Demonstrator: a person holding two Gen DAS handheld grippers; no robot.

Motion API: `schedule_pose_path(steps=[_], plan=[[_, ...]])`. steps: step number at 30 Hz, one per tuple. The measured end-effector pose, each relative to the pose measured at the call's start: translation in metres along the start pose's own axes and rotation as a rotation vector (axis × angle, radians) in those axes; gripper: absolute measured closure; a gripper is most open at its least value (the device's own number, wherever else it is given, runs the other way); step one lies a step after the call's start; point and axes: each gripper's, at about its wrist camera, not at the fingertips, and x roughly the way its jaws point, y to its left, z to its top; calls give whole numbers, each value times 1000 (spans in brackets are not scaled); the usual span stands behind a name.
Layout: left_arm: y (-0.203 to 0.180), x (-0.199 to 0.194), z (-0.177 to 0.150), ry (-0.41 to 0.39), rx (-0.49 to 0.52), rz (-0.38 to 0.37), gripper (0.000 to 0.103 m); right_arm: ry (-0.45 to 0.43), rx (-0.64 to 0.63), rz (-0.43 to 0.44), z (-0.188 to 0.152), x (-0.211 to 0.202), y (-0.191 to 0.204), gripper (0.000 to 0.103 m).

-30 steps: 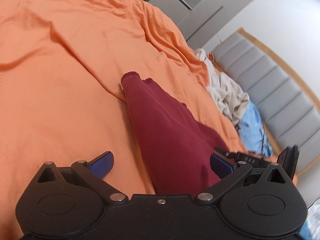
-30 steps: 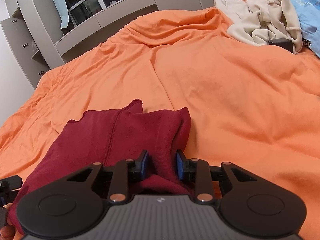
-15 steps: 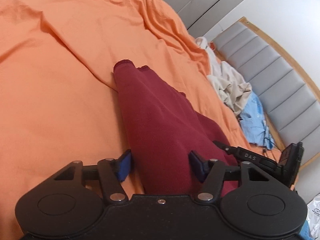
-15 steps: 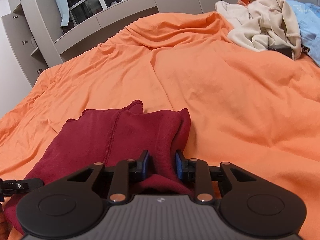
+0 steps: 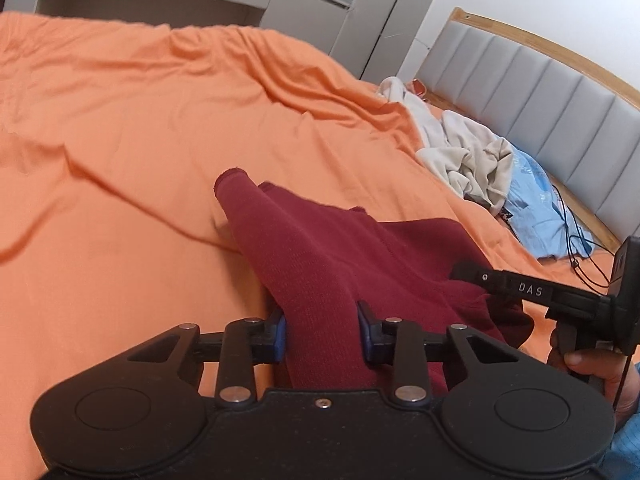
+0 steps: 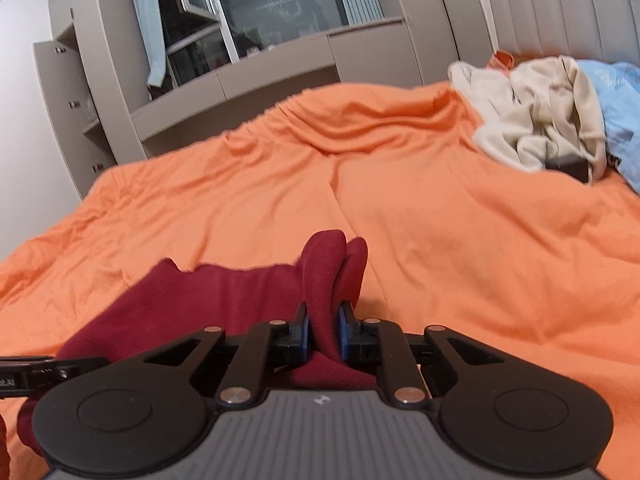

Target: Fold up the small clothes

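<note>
As jaws close, two grippers, left gripper (image 5: 322, 330), right gripper (image 6: 323, 330), one maroon garment (image 5: 340, 248)

Orange bedspread (image 6: 440, 240) lies open ahead; crumpled clothes pile (image 6: 540, 120) blocks the headboard end.

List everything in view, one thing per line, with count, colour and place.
garment: one, dark red, near edge of bed, clamped at two spots
bedsheet: one, orange, covering the bed
clothes pile: cream and light blue pieces, far corner by headboard
headboard: one, grey padded, wood trim
cabinets: grey, behind the bed
cable: black, beside the pile
left gripper: black, blue pads, closing on the garment
right gripper: black, blue pads, closing on the garment
hand: one, on the right gripper's handle
</note>
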Motion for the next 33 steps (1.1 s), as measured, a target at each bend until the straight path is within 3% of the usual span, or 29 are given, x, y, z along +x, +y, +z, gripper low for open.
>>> schedule_pose_path(steps=[5,16,24,33], plan=[[-3,-13,7,-24,26,-2,71,-60,-12,46,7,-7,20,88],[16,-76,18,-176,117,137,72,-158,-121,204,13,19,98,88],[44,-100,27,-206,126,278,72,-121,-214,230,0,54,138,88],[67,-73,9,-99,130,347,71,10,-218,130,-27,81,130,88]])
